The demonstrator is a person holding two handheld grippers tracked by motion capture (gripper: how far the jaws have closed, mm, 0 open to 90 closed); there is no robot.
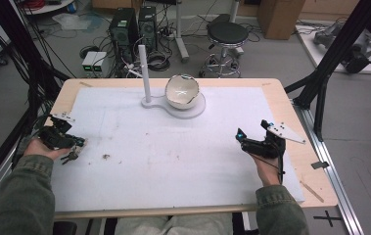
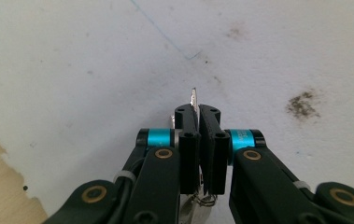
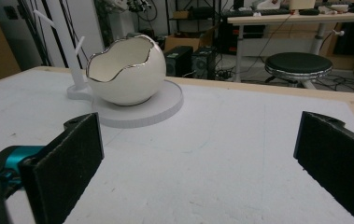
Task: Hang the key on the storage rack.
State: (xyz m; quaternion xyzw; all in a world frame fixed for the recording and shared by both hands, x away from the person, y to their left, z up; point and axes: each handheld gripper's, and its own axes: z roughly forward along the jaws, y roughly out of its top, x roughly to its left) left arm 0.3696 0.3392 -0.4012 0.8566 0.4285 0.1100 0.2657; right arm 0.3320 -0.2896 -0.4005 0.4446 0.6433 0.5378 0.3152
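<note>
My left gripper [image 2: 198, 116] is shut on a silver key [image 2: 194, 99], whose blade tip sticks out past the pads; a key ring [image 2: 203, 200] hangs below the jaws. In the high view the left gripper [image 1: 78, 142] sits at the white mat's left edge, with the bunch of keys [image 1: 70, 156] under it. My right gripper [image 1: 240, 135] hovers over the mat's right side, open with nothing between its jaws. In its own view the right gripper [image 3: 198, 140] faces a white cracked-egg bowl [image 3: 125, 72] on a white round base [image 3: 165, 109]. The bowl [image 1: 182, 91] stands at the far middle.
A white post [image 1: 144, 73] with pegs rises beside the bowl on the same stand. A dirt smudge [image 1: 106, 156] marks the mat [image 1: 173, 166] near the left gripper. Beyond the wooden table edge [image 1: 276, 88] are a black stool [image 1: 227, 34] and computer towers [image 1: 134, 27].
</note>
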